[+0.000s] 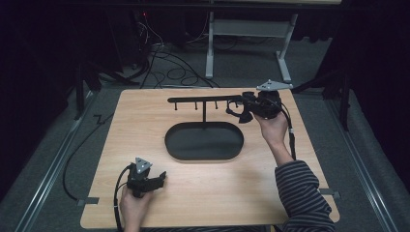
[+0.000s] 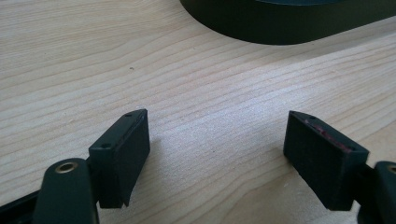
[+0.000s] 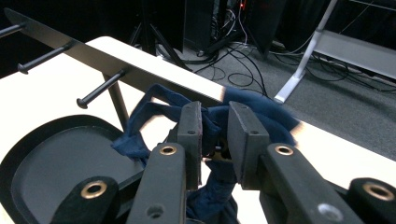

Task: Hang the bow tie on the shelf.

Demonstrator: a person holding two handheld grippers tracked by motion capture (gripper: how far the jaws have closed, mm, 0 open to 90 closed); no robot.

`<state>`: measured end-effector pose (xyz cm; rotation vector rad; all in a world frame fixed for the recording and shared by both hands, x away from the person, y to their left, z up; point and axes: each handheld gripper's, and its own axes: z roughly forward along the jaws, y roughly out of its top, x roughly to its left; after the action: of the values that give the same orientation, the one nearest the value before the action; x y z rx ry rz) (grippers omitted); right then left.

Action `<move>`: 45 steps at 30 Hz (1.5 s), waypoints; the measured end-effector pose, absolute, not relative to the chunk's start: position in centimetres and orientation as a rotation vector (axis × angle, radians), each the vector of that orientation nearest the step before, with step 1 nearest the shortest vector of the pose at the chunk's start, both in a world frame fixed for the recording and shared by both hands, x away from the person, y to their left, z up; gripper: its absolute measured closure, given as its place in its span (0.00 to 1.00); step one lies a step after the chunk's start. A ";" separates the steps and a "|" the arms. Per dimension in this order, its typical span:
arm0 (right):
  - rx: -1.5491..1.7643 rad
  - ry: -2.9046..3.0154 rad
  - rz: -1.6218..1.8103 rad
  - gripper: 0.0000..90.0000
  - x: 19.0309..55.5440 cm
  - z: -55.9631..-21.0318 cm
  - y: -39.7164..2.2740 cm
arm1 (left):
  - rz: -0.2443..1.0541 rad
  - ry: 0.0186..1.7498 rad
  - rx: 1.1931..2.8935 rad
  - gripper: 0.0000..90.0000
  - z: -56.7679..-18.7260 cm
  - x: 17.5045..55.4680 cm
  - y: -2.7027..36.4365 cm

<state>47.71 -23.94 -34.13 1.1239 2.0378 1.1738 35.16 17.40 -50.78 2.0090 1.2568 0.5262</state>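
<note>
High view: the right tongs (image 1: 240,110) sit at the right end of the black hook rack (image 1: 203,100), at the far side of the tabletop (image 1: 145,111); the left tongs (image 1: 159,178) rest low near the front edge, well apart from the rack.
Thing in hand: a dark blue cloth band (image 3: 212,126), bunched and looped, at the rack's right end.
Right tongs, state: the jaws stand nearly together with a narrow gap, and the cloth band is caught between the pads (image 3: 192,135); it looks pinched, with folds spilling above and below the jaws.
Left tongs, state: jaws wide apart over bare wood in the left gripper view, with nothing between the pads (image 2: 135,144).
Key relation: the cloth band lies straight ahead of the right tongs and against the rack's flat bar (image 3: 116,63); the nearest peg (image 3: 100,88) sticks out just to the left of the cloth in the right gripper view.
Long axis: the bar runs left to right across the tabletop, and the pegs point toward the person's side, so a loop would have to slide along a peg's length.
Nearer hand: the right, by far.
Right hand pose: the forearm reaches forward and inward, the wrist is raised, and the tongs point left along the bar.
Below: the oval black tray (image 1: 179,145) sits under the rack.
Judgement: the cloth band is being hung on or taken off the rack; I cannot tell which.
</note>
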 end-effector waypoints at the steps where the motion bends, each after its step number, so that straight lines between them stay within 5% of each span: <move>1: 1.122 2.039 1.174 0.86 47.7 -34.2 -23.9 | 0.526 1.257 2.010 0.26 -50.8 35.2 17.4; 27: 1.136 2.055 1.186 0.74 46.6 -34.5 -25.2 | 0.526 1.257 2.010 0.26 -50.8 35.2 17.4; 45: 1.146 2.121 1.196 0.69 44.3 -38.3 -25.6 | 0.525 1.256 2.010 0.26 -50.8 35.2 17.4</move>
<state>44.32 -25.56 -38.29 1.1458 2.1212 1.1965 35.16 17.40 -50.78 2.0104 1.2561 0.5249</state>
